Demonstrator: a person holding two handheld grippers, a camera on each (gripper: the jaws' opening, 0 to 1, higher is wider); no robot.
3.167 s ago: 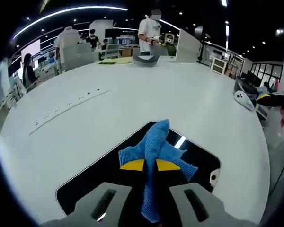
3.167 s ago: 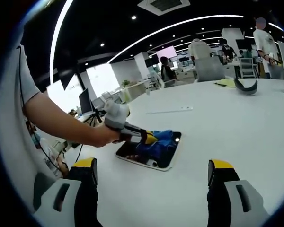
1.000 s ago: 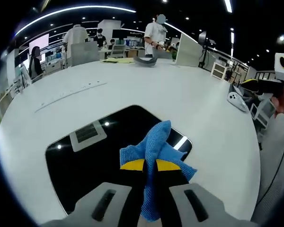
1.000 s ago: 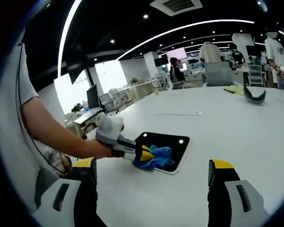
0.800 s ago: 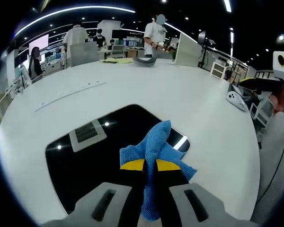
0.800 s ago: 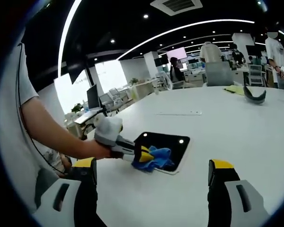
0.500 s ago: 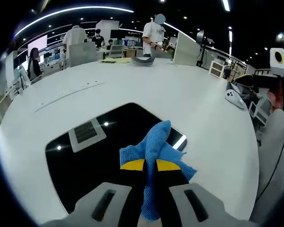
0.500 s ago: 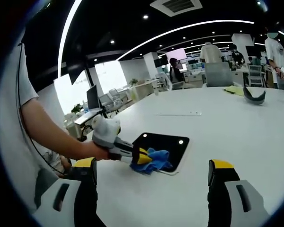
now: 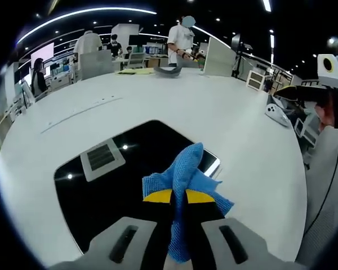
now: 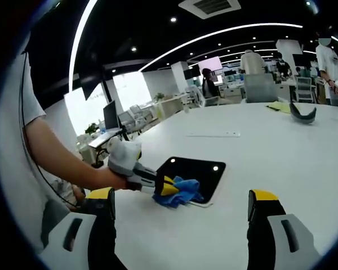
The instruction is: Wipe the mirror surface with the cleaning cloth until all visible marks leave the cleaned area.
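The left gripper (image 9: 178,197) has its jaws clamped on the blue cleaning cloth (image 9: 186,179), which rests on the mirror (image 9: 124,180) at its corner, on the white worktop (image 9: 225,118). The right gripper (image 10: 180,208) hangs above the worktop, jaws spread wide and empty.

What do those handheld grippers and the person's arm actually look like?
The left gripper has a pale grey handle, a black neck and yellow-tipped jaws. The right gripper has grey jaws with slotted holes, black inner faces and yellow tips. The person's left arm is bare below a short white sleeve, and a thin dark cable hangs beside it.
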